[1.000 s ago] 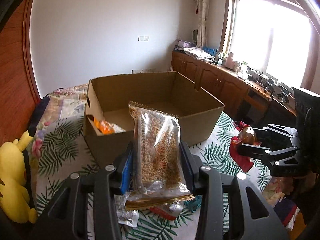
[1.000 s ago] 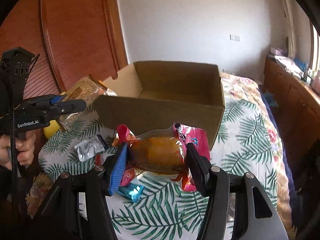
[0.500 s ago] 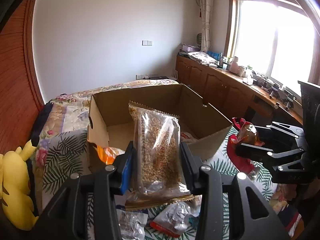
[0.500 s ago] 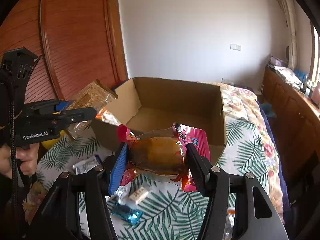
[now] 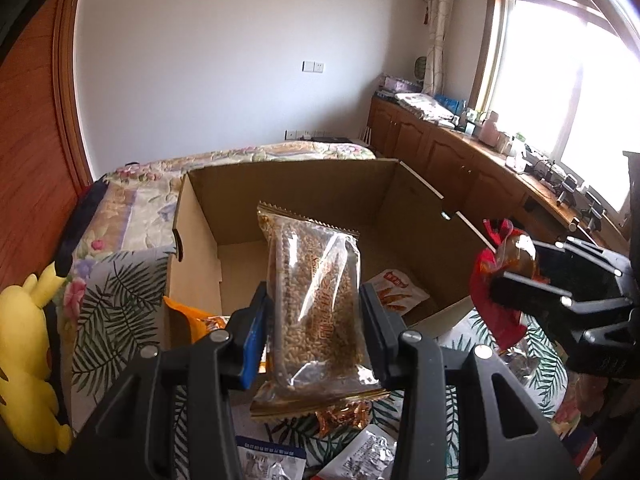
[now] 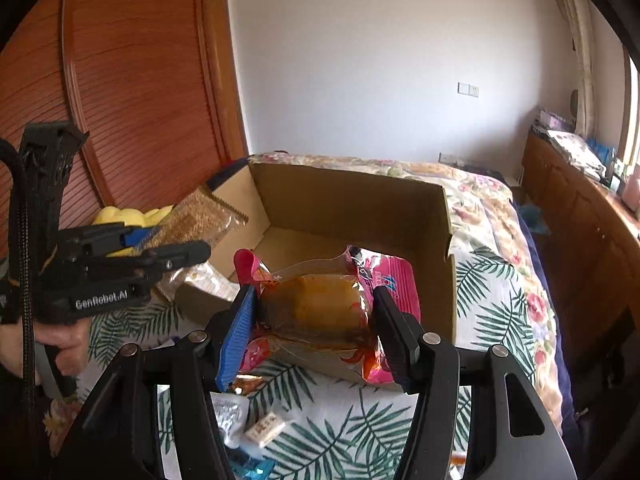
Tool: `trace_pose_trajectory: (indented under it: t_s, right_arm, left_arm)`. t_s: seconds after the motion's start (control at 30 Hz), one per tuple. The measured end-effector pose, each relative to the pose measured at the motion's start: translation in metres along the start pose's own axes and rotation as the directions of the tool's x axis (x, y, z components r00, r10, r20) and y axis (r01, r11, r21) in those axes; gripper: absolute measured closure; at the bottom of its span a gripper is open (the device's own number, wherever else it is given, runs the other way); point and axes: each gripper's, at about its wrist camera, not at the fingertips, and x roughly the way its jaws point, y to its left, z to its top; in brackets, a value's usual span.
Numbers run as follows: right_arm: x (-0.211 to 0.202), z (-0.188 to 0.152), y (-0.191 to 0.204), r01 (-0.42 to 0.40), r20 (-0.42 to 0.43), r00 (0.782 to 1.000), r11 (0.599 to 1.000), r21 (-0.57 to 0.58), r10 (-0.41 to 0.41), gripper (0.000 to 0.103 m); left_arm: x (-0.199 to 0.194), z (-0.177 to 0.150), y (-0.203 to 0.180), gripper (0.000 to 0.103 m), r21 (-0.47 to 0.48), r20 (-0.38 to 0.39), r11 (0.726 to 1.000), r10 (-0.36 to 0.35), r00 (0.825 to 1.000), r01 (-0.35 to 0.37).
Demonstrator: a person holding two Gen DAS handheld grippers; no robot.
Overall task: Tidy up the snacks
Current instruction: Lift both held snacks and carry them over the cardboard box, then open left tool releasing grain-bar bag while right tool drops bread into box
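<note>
Gripping across its lower middle, left gripper (image 5: 314, 334) holds grain bar packet (image 5: 316, 300) upright above cardboard box (image 5: 200, 216); light, crinkly, slippery film. Right gripper (image 6: 314, 336) clamps soft red pouch (image 6: 320, 316) mid-body, near box's front wall.

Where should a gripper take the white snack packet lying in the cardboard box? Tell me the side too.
Grip the white snack packet across its short width, coming straight down from above: it lies flat on the cardboard box floor near a wall, so a sideways approach looks blocked.
</note>
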Motion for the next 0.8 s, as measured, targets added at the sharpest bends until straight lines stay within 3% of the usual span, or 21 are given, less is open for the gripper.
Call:
trace_pose_trajectory:
  t_s: [0.5,0.8]
  right_arm:
    - [0.048,0.004,-0.015,0.033,-0.061,0.998,0.996,0.087,-0.027,0.043]
    - [0.067,0.006,-0.023,0.051,-0.099,0.994,0.99,0.132,-0.038,0.041]
  left_arm:
    - [0.03,-0.002,0.004,0.058,-0.014,-0.052,0.997,0.069,0.996,-0.07]
    - [0.035,-0.005,0.004,0.054,-0.025,-0.067,0.997,0.067,0.996,-0.069]
